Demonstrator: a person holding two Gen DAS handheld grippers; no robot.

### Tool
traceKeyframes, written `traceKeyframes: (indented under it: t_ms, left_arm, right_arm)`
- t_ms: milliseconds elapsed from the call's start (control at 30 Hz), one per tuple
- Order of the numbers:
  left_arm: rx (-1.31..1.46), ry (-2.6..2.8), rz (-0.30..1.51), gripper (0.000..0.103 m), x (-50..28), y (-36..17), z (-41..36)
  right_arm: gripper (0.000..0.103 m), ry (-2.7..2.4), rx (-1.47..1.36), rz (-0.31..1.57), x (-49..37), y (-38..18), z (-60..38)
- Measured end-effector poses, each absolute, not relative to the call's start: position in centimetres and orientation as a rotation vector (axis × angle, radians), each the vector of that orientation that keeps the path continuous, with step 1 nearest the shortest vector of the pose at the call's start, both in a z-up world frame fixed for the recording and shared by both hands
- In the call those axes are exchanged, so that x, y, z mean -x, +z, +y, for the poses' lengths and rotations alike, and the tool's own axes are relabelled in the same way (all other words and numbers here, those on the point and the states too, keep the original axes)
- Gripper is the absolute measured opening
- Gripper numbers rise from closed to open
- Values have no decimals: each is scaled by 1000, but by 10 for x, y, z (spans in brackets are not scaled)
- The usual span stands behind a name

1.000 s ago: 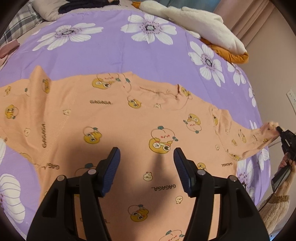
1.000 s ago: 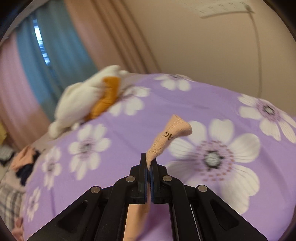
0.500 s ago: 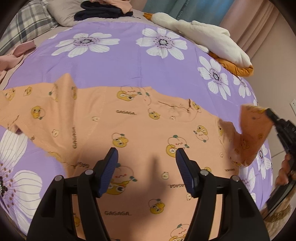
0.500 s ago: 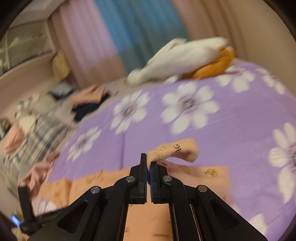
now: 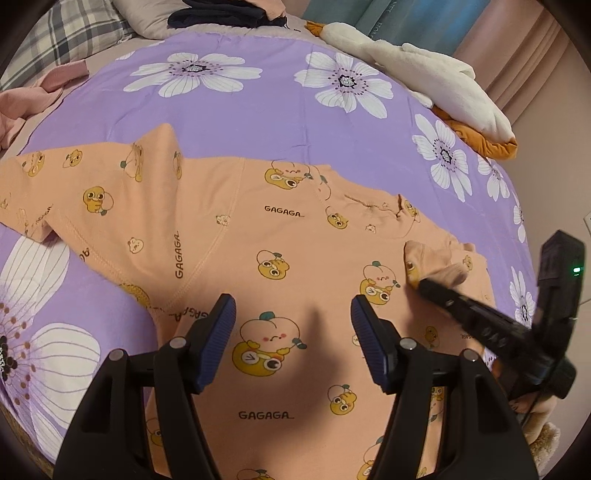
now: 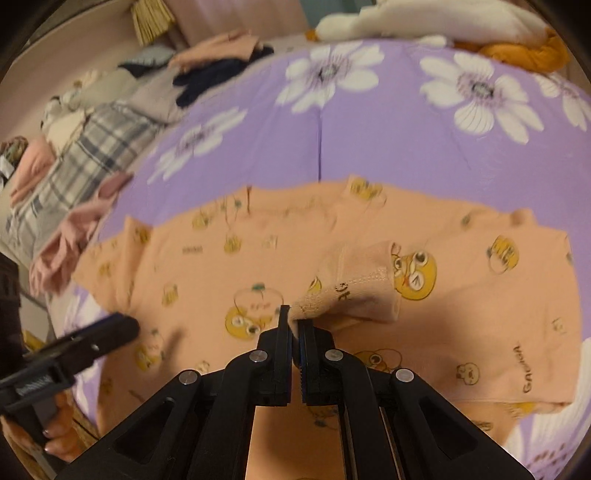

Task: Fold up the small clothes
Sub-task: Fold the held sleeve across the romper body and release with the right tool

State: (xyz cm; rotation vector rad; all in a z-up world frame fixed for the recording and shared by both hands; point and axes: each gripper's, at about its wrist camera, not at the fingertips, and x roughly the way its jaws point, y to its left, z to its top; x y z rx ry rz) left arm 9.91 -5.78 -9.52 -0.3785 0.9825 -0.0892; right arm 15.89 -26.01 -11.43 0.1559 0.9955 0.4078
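A small orange long-sleeved shirt (image 5: 280,236) with yellow duck prints lies spread flat on the purple flowered bedspread (image 5: 258,122). My left gripper (image 5: 293,314) is open and empty, hovering just above the shirt's middle. My right gripper (image 6: 294,325) is shut on the cuff of the shirt's right sleeve (image 6: 354,280) and holds it folded inward over the shirt's body. The right gripper also shows in the left wrist view (image 5: 424,286), with the cuff (image 5: 447,273) at its tip. The other sleeve (image 5: 55,184) lies stretched out flat to the left.
A white and orange bundle (image 5: 443,85) lies at the bed's far right. Dark and pink clothes (image 5: 229,11) are piled at the head of the bed by a plaid pillow (image 5: 74,33). A pink garment (image 5: 26,103) lies at the left edge.
My right gripper has swung the sleeve cuff from out over the bed's right edge inward, across the shirt's body. My left gripper stayed open and drifted slightly.
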Motion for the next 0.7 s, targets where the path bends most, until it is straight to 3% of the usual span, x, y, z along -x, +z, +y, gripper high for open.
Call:
traceKeyframes:
  t_ms: [167, 233, 267, 300, 700]
  left_arm:
    - [385, -107, 988, 65, -100, -96, -59]
    - [385, -119, 984, 66, -100, -94, -62]
    - [383, -127, 981, 67, -100, -93, -63]
    - [378, -136, 977, 68, -101, -91, -66]
    - [177, -317, 956, 67, -125, -74, -161]
  right_arm:
    - [11, 431, -184, 1040, -157, -112, -269]
    - [32, 444, -213, 1004, -152, -99, -275]
    - [52, 441, -226, 978, -147, -89, -281]
    - [60, 435, -240, 953, -145, -83, -286]
    - [60, 163, -453, 888, -141, -83, -380]
